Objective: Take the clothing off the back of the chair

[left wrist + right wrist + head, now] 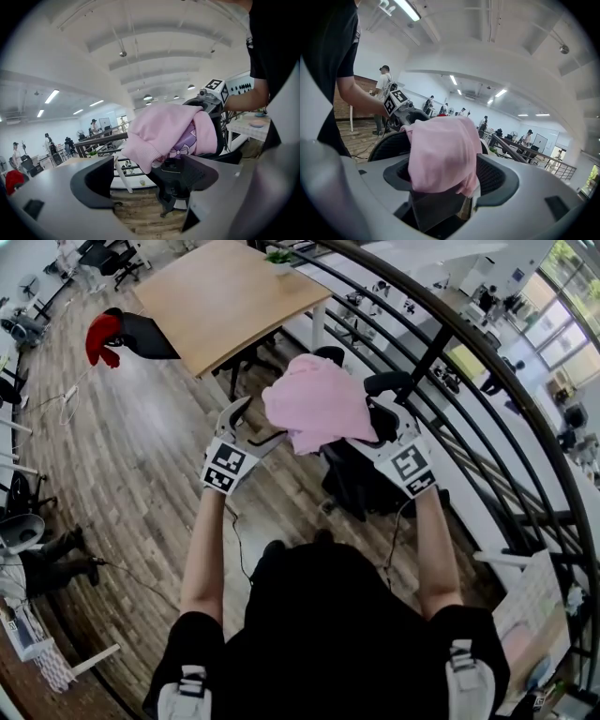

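Note:
A pink garment [314, 404] lies bunched over the top of a black office chair [361, 479], seen in the head view just ahead of me. My left gripper [255, 425] stands open at the garment's left edge. In the left gripper view the garment [164, 133] hangs just beyond the wide jaws of that gripper [147, 180], and nothing is pressed between them. My right gripper [380, 434] is at the garment's right side, partly hidden by it. In the right gripper view the pink cloth [443, 152] hangs down between the wide-open jaws of the right gripper [450, 180], and the pads do not squeeze it.
A light wooden table [225, 296] stands beyond the chair. A black chair with a red item [103, 338] is at the far left. A dark curved railing [450, 352] runs along the right. Someone's legs [52, 563] show at the left edge. Cables lie on the plank floor.

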The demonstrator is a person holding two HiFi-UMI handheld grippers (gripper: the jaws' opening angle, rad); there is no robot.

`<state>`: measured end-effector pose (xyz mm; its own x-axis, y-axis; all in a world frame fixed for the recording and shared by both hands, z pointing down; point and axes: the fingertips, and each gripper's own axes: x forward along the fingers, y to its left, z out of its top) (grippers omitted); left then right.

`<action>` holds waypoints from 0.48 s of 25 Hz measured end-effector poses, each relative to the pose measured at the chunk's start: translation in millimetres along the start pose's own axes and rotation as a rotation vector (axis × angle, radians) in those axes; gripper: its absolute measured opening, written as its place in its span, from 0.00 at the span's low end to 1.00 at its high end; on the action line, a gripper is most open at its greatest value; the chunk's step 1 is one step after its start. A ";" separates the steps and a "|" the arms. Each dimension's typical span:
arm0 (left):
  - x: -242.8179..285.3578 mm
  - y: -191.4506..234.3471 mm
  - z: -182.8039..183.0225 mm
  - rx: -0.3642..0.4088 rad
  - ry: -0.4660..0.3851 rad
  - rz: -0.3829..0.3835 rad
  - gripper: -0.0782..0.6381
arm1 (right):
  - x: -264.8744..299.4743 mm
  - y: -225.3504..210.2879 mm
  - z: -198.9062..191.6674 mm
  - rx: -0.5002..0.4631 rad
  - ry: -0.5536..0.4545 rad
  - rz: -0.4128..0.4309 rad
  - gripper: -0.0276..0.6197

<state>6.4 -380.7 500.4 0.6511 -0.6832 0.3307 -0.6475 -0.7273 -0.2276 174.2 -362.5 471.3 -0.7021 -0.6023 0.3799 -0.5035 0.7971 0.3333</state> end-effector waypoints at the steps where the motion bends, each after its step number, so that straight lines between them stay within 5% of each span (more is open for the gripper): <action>1: 0.1 -1.4 1.3 0.017 0.004 -0.009 0.70 | 1.5 0.3 -0.1 0.000 -0.001 0.004 0.60; 12: 15.0 -19.0 16.8 0.112 0.004 -0.078 0.70 | 7.9 11.1 0.2 0.022 -0.032 0.053 0.47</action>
<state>35.1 -378.3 494.4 0.6963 -0.6240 0.3548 -0.5462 -0.7813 -0.3020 163.0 -358.4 477.8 -0.7435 -0.5579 0.3686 -0.4758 0.8287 0.2946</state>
